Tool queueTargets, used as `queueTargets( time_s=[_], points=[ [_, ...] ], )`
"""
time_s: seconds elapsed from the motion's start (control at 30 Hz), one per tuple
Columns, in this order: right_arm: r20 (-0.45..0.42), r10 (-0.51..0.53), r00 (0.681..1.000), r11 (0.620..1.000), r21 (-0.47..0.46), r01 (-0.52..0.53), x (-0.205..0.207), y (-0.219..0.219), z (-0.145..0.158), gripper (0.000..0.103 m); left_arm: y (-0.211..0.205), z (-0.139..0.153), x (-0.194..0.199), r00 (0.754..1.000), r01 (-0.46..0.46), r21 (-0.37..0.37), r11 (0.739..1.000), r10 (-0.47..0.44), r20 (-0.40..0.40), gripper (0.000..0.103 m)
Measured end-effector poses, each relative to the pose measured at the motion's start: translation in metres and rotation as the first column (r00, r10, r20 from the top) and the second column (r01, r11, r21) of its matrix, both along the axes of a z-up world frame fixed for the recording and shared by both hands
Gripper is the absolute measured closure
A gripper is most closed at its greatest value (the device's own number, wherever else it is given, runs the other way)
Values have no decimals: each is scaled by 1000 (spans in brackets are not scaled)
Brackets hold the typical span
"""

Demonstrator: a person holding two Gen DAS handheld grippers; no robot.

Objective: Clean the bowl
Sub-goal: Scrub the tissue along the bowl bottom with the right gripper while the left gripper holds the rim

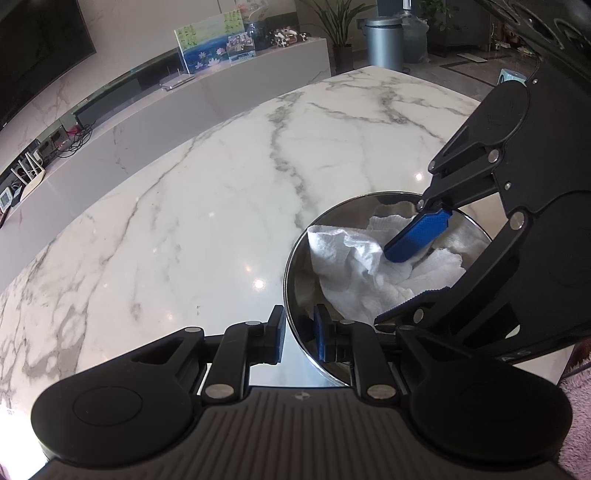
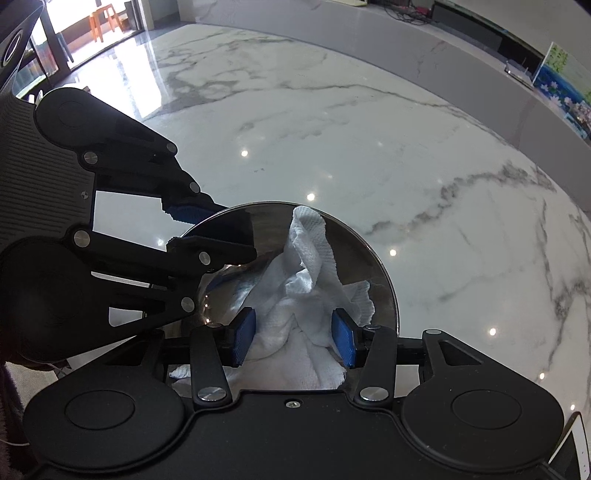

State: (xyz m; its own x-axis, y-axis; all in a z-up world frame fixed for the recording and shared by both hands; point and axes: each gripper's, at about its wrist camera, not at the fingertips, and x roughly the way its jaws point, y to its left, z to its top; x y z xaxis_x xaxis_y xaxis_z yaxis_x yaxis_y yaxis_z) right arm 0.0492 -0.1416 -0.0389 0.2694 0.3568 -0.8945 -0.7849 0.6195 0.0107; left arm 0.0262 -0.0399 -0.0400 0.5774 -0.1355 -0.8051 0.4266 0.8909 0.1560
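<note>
Two claws: left claw (image 1: 300, 334) clamps bowl (image 1: 295, 243) rim (right claw (image 2: 293, 338) straddles towel (image 2: 295, 325)).

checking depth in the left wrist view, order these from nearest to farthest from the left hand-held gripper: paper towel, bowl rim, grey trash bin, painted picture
1. Bowl rim, clamped between the left hand-held gripper pads.
2. Paper towel, inside the bowl, to the right.
3. Painted picture, on the ledge beyond the table.
4. Grey trash bin, on the floor, far right; close to the picture's depth.

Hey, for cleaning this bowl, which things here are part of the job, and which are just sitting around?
Part of the job:
- steel bowl, its rim clamped by the left gripper
- white paper towel inside the bowl
- right gripper, jaws open astride the towel

Just lying about:
- painted picture on the ledge
- grey bin
- potted plant
- marble table
</note>
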Motion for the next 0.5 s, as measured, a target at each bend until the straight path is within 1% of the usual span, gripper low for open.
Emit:
queueTargets(
  time_s=[0.07,0.13,0.17,0.2,0.3,0.4,0.5],
  points=[
    [15,17,1000,1000,-5,-17,-2,2,-1,60,1,0,1,1000,-4,-7,1000,4,-6,84],
    [51,40,998,999,-28,-39,-6,7,-3,64,2,0,1,1000,-11,0,1000,11,-7,80],
    [65,49,997,998,-38,-46,-8,9,-4,68,2,-1,2,1000,-12,-1,1000,12,-9,80],
    [80,59,995,997,-46,-55,-10,12,-4,73,2,-1,2,1000,-13,-2,1000,13,-11,80],
    [105,86,991,995,-60,-80,-16,17,-4,81,3,-1,4,1000,-18,-8,1000,18,-16,80],
    [132,93,987,994,-74,-84,-18,19,-5,85,5,-2,5,999,-26,-23,999,26,-23,80],
    [154,95,984,992,-92,-81,-20,20,-5,86,8,-4,9,998,-34,-57,998,31,-46,82]
  ],
)
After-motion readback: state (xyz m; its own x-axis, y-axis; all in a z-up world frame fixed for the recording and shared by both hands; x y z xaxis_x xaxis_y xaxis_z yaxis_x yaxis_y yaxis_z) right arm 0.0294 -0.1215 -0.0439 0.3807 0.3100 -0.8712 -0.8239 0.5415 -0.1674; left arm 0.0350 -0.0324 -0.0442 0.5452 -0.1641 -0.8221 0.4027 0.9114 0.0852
